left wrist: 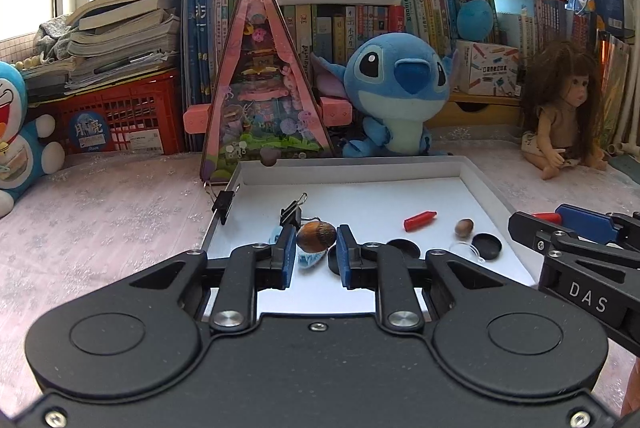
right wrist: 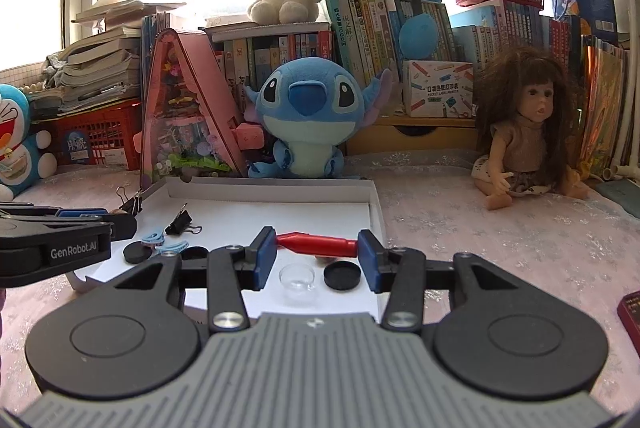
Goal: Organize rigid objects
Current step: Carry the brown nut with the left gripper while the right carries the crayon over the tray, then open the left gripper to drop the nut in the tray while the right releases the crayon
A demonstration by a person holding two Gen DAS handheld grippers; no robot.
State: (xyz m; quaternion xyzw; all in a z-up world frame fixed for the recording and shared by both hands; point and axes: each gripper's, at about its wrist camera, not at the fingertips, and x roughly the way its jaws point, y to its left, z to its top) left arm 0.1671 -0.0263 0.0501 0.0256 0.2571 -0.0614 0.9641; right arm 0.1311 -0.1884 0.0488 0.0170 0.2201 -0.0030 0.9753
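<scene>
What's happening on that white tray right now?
A person is sorting small objects in a shallow white tray. The left hand-held gripper has its fingers around a brown acorn-like nut; contact isn't clear. The right hand-held gripper brackets a red crayon-shaped piece lying crosswise at its fingertips. Black binder clips, black round caps, a clear dish and a small brown nut lie loose in the tray.

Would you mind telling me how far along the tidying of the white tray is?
Nothing looks sorted yet. In hand: the left gripper brackets the brown nut, and the right gripper spans the red crayon. Left loose in the white tray: binder clip, black caps, small nut.
</scene>
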